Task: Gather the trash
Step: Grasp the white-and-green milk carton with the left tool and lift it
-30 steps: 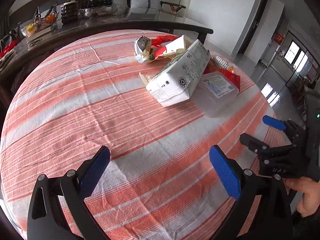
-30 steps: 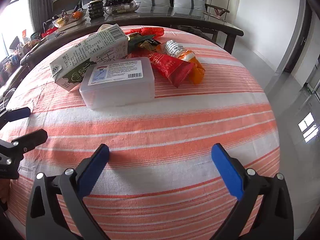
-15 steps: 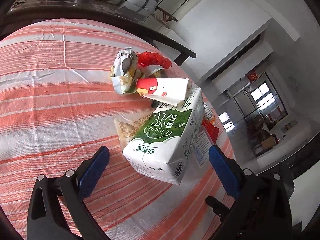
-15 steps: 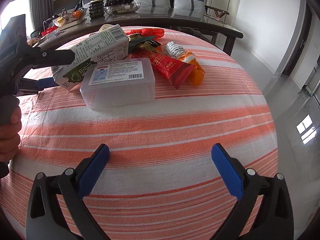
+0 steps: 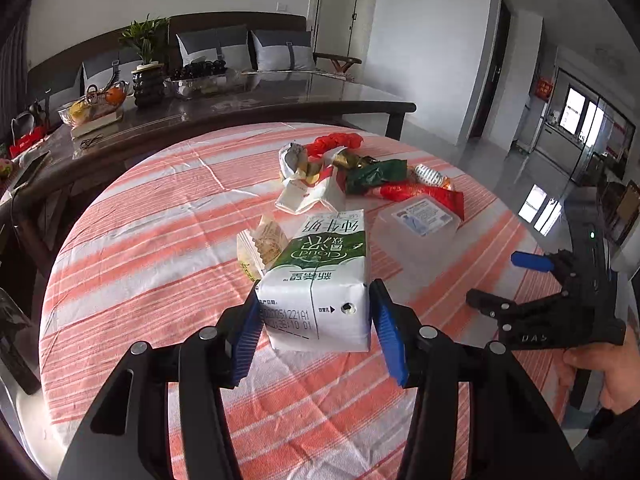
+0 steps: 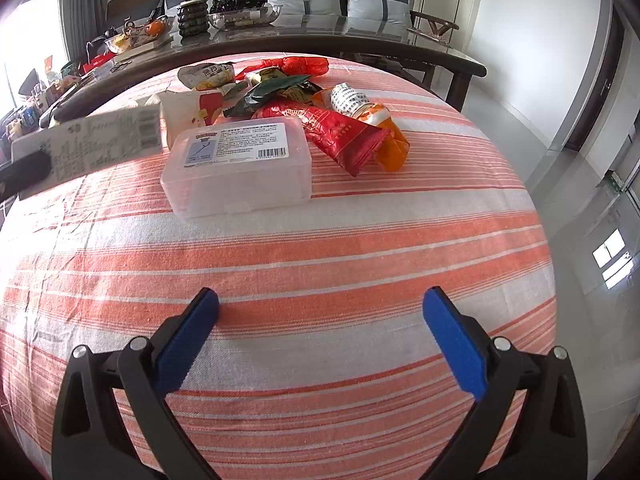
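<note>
Left wrist view: left gripper [image 5: 316,328] closing, pads pinching milk carton [image 5: 320,280].

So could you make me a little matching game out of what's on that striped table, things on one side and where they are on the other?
Things:
1. green-and-white milk carton
2. clear plastic box with a printed label
3. red foil snack bag
4. right gripper

Places or states:
A. lying on the cloth, touching the box's right side
B. between the blue pads of the closing left gripper
C. open over bare striped cloth, nothing between its fingers
D. flat on the cloth, in front of the wrapper pile

Pairs: 1-B, 2-D, 3-A, 4-C
</note>
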`<state>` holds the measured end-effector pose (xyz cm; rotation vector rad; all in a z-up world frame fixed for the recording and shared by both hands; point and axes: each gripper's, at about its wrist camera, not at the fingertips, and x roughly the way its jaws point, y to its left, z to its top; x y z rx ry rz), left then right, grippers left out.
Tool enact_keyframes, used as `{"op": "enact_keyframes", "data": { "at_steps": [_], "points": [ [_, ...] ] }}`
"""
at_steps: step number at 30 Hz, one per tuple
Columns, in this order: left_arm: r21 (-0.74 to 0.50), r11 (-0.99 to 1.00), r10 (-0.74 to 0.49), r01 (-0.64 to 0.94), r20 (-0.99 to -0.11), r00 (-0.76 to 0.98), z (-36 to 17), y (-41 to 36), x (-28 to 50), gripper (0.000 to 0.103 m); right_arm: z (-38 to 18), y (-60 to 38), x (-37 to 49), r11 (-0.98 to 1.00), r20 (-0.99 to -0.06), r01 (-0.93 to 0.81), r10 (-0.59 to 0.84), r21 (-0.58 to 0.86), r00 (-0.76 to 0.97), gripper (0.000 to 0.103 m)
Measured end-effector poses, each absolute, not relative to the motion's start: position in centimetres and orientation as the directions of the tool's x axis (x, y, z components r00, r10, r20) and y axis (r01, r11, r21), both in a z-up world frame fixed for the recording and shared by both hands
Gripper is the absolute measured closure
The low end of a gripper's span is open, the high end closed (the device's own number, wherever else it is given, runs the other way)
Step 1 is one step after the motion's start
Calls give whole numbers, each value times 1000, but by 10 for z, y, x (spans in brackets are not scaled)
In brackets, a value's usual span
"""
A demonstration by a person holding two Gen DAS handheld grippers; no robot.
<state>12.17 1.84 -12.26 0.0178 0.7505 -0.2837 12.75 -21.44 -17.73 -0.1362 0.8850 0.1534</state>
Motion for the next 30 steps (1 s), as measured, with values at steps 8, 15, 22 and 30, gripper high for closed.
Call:
{"op": "enact_keyframes", "data": {
  "at_steps": [8, 15, 22, 30],
  "points": [
    [-105, 965, -240, 240, -722, 649, -146, 40, 108, 10, -178, -216, 128, 981, -782, -190, 86, -42, 618, 5],
    [-100, 946, -288, 308, -699, 655, -112, 45, 84, 10, -179, -219, 131, 982, -790, -190, 109, -10, 604, 5],
    [13, 911, -267, 412, -744, 613, -109, 13, 115, 19, -179, -220, 131, 982, -792, -190, 114, -2, 600, 5],
    [-20, 906, -266, 422, -804, 532, -128, 0, 149, 27, -179, -219, 129, 982, -789, -187, 105, -13, 606, 5]
  ]
}}
